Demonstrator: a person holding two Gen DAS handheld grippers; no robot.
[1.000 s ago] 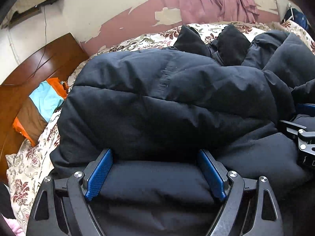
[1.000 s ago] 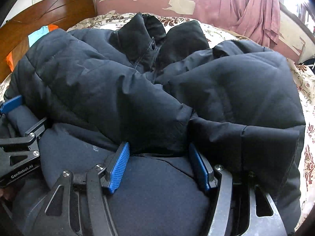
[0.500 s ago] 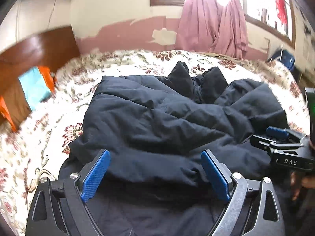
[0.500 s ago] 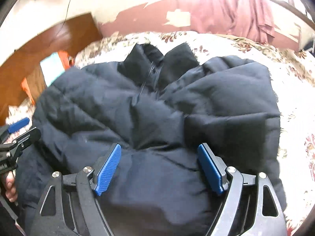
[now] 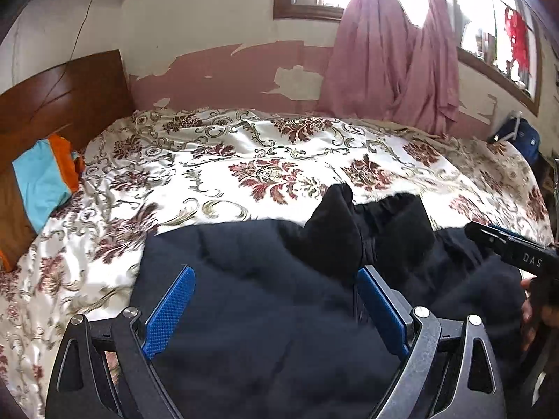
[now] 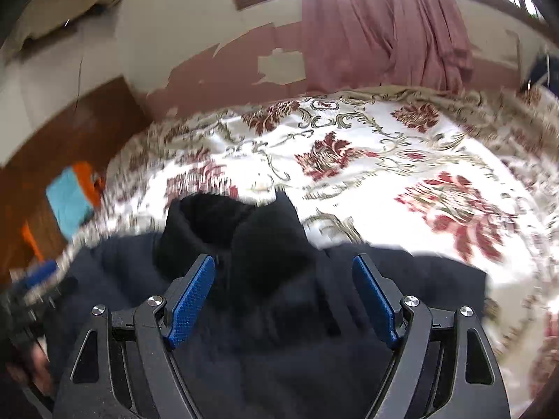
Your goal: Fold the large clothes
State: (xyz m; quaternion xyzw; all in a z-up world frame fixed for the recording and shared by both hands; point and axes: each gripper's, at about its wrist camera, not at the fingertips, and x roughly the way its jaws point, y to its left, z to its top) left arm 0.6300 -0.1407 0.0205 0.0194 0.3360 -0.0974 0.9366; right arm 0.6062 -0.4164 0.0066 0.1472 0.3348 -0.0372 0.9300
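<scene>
A large black padded jacket (image 5: 251, 314) lies on the floral bedspread (image 5: 244, 160), its dark collar (image 5: 335, 230) standing up at the far end. My left gripper (image 5: 276, 274) hovers open above the jacket's near part, with its blue pads clear of the fabric. In the right wrist view the same jacket (image 6: 279, 331) fills the lower half, and its collar (image 6: 230, 230) sits just beyond my right gripper (image 6: 283, 262), which is open with nothing pinched. This view is blurred. The right gripper (image 5: 506, 248) also shows at the right edge of the left wrist view, held by a hand.
A wooden headboard (image 5: 63, 90) stands at the left, with a blue and orange folded cloth (image 5: 42, 181) against it. Pink curtains (image 5: 391, 59) hang on the peeling wall behind the bed. A blue bag (image 5: 524, 139) sits past the bed's far right corner.
Both grippers have risen and drawn back from the jacket, and their jaws stand wider. The jacket has dropped lower in both views and much more bedspread shows.
</scene>
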